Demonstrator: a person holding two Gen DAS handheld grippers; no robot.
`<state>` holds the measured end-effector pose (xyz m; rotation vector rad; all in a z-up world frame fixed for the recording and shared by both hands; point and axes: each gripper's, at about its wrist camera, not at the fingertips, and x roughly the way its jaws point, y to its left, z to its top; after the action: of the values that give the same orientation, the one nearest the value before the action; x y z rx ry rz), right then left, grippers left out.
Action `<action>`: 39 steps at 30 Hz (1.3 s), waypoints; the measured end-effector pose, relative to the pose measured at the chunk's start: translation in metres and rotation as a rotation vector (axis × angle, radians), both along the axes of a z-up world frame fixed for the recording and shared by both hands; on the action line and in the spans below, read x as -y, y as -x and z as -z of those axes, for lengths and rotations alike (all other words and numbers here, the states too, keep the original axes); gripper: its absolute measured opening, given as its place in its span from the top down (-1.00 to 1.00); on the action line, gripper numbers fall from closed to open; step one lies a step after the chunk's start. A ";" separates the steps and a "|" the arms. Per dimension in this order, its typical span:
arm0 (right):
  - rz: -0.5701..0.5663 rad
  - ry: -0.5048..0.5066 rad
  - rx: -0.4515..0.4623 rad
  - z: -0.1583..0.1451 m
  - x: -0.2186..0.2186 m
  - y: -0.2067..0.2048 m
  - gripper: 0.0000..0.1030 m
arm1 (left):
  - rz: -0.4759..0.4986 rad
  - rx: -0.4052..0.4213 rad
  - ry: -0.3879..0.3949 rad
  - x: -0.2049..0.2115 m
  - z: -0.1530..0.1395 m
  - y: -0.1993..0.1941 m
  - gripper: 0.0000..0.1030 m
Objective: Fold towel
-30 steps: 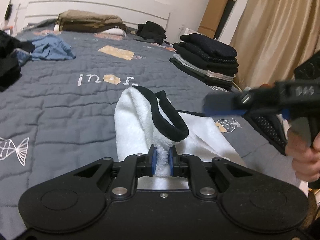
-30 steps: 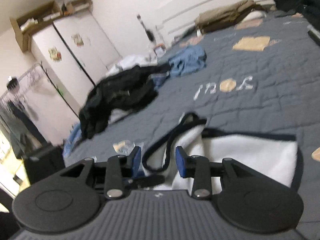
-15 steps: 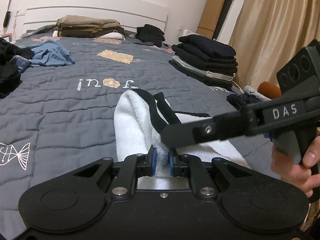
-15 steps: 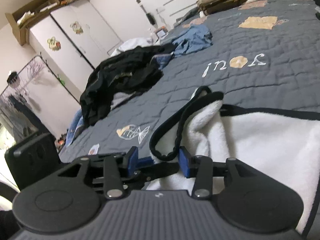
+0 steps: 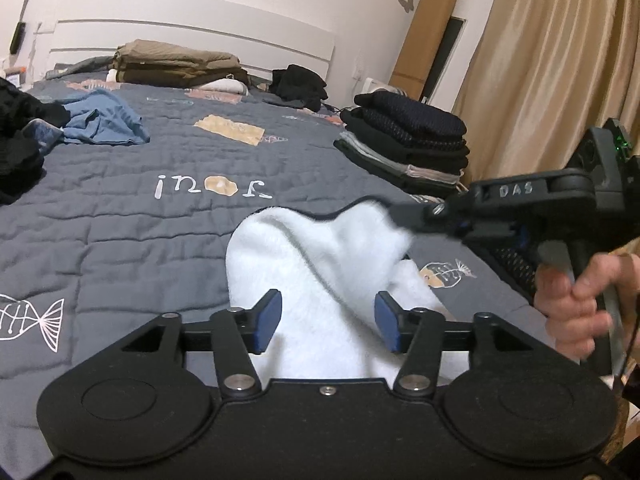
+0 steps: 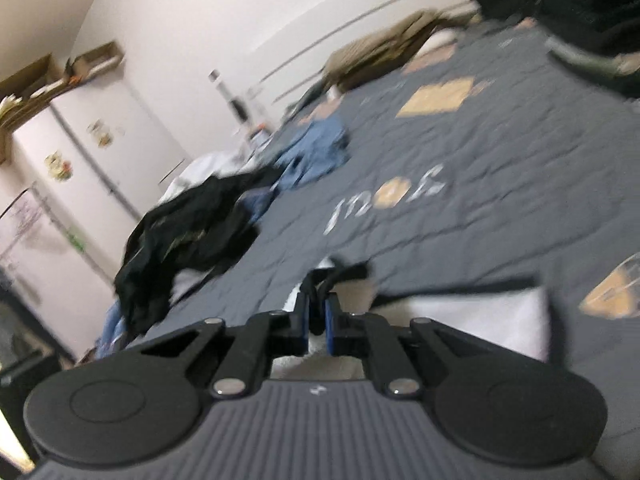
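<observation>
Two tools in play here. The left tool [image 5: 327, 326] has its blue pads spread wide apart with nothing pinched, sitting just above the near part of the white towel [image 5: 320, 272]. The right tool [image 6: 316, 316] is pressed together on a bit of the towel's dark trim (the right wrist view is pretty blurry, but you can see the black edging poking up between the pads). In the left wrist view that same right tool [image 5: 404, 216] comes in from the right, its tip at the towel's raised far corner, with a hand [image 5: 576, 300] wrapped around its grip.

The towel is on the bed, lying on the grey quilt [image 5: 120, 216] at the near edge, bunched up into a hump with its far right corner lifted. Its black border shows along the far edge.

Other stuff on the bed: a neat stack of dark folded clothes [image 5: 408, 148] on the far right, a blue garment [image 5: 104, 124] far left, a messy black pile [image 5: 20, 144] beside it at the left edge, and tan folded things [image 5: 176, 66] up by the white headboard [image 5: 192, 36]. Beige curtain [image 5: 560, 60] on the right. The right wrist view also catches a white wardrobe [image 6: 80, 168] off to the left.
</observation>
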<state>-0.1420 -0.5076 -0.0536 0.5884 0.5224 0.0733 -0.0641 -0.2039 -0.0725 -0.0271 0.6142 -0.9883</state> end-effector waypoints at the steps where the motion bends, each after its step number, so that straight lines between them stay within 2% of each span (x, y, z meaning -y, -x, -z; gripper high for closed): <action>1: 0.029 0.016 0.005 -0.004 0.008 0.003 0.86 | 0.003 -0.002 -0.001 0.000 0.000 0.000 0.00; 5: 0.146 0.070 0.010 -0.011 0.038 0.010 0.86 | 0.014 -0.012 -0.010 0.002 0.004 0.001 0.00; 9: 0.244 0.163 -0.021 0.007 0.053 0.002 0.86 | 0.034 -0.006 -0.026 0.003 0.007 0.004 0.00; 12: 0.276 0.226 -0.039 0.030 0.053 -0.008 0.85 | 0.039 -0.003 -0.034 0.004 0.008 0.004 0.00; 14: 0.276 0.273 -0.114 0.043 0.051 -0.018 0.80 | 0.037 -0.007 -0.036 0.003 0.008 0.002 0.00; 15: 0.272 0.248 -0.146 0.046 0.054 -0.019 0.79 | 0.035 -0.008 -0.036 0.002 0.008 0.002 0.00; 17: 0.251 0.143 -0.148 0.045 0.065 -0.014 0.76 | 0.029 -0.012 -0.036 0.001 0.008 0.000 -0.01; 20: 0.215 0.058 -0.121 0.035 0.071 -0.001 0.67 | 0.015 -0.025 -0.033 0.000 0.009 -0.004 -0.01; 22: 0.183 0.023 -0.102 0.032 0.069 0.007 0.41 | 0.014 -0.028 -0.034 -0.001 0.010 -0.004 -0.01; 24: 0.162 -0.014 -0.087 0.033 0.067 0.012 0.32 | 0.018 -0.026 -0.035 -0.001 0.010 -0.003 -0.01; 30: 0.113 -0.040 -0.168 0.058 0.052 0.003 0.32 | 0.034 -0.018 -0.045 0.003 0.011 0.001 -0.01; 32: 0.120 -0.038 -0.201 0.068 0.045 0.001 0.40 | 0.039 -0.023 -0.052 0.005 0.012 0.001 -0.01; 33: 0.122 -0.037 -0.214 0.073 0.042 0.002 0.52 | 0.041 -0.025 -0.054 0.005 0.013 0.001 -0.01; 34: 0.124 -0.041 -0.213 0.074 0.041 0.004 0.79 | 0.042 -0.025 -0.056 0.005 0.014 0.001 -0.01; 36: 0.137 -0.059 -0.182 0.071 0.042 0.011 0.87 | 0.040 -0.022 -0.059 0.005 0.014 0.001 -0.01; 39: 0.164 -0.047 -0.114 0.048 0.044 0.026 0.91 | 0.035 -0.024 -0.053 0.004 0.013 0.001 -0.01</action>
<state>-0.1676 -0.5516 -0.1019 0.6825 0.5818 -0.1042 -0.0649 -0.2075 -0.0859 0.0186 0.6640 -1.0068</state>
